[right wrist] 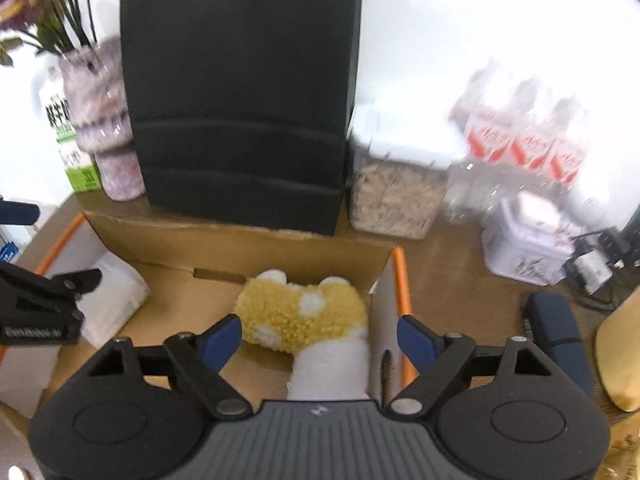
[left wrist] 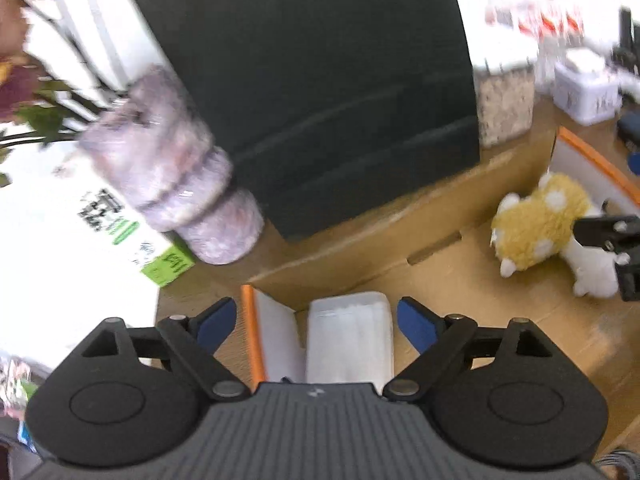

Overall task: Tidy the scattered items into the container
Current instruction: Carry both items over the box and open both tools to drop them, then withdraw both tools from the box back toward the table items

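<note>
The left gripper point(left wrist: 316, 322) is released, jaws spread wide over a white packet point(left wrist: 349, 336) lying inside the cardboard box point(left wrist: 360, 248) at its left end. The right gripper point(right wrist: 320, 338) is likewise released, pads clear of the yellow plush toy point(right wrist: 300, 316) resting in the box's right end on the worktop point(right wrist: 460, 280).

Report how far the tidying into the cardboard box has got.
Done: the plush toy and the white packet both lie inside the cardboard box. In hand: nothing. The left hand-held gripper and the right hand-held gripper are both open, their pads clear of the items. Left: possibly the dark blue object on the table right of the box; nothing else obviously loose shows.
</note>
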Tool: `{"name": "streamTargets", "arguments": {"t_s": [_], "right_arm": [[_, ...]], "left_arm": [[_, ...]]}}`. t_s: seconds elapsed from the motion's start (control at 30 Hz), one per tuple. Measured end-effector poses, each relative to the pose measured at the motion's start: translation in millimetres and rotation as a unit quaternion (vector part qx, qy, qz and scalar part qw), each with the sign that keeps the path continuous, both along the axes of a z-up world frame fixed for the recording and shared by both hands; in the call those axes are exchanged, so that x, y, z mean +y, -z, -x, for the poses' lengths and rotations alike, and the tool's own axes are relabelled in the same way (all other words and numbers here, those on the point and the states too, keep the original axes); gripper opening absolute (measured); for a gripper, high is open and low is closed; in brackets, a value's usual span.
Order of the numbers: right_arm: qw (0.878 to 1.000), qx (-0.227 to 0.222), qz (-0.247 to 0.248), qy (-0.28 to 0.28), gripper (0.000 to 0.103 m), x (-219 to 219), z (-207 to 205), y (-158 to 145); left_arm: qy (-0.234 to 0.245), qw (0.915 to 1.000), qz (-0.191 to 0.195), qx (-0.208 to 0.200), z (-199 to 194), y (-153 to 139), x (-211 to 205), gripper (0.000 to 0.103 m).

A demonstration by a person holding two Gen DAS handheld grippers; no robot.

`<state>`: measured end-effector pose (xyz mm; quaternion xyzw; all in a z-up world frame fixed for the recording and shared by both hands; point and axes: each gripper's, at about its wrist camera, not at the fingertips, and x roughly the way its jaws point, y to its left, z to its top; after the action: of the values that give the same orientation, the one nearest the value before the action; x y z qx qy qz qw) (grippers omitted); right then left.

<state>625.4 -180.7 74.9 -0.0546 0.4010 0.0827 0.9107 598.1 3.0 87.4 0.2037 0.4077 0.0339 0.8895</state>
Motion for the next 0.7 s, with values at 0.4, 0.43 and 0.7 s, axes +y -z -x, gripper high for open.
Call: {"name": "streamTargets", "arguments": {"t_s": [0.4,0.43,0.7], "right_arm": [[0.999,-0.045,-0.024,-0.01,0.091,-31.0,97.7,-69.6],[0.998,-0.043,-0.04,-0.019,0.091,-35.9,112.1,-69.5],[0.983,-0.045,-0.147,-0.105,0.095,-69.2,234.0,-40.7]], "left_arm": [[-0.125,0.9793,0.155,-0.036,111.7,-71.1,48.1,0.101],[-0.131,0.9746,0.176,-0.044,134.8,-71.3,53.0,0.101],[-0.098,0.9732,0.189,-0.087,289.2,-40.5,66.3,0.103]]}}
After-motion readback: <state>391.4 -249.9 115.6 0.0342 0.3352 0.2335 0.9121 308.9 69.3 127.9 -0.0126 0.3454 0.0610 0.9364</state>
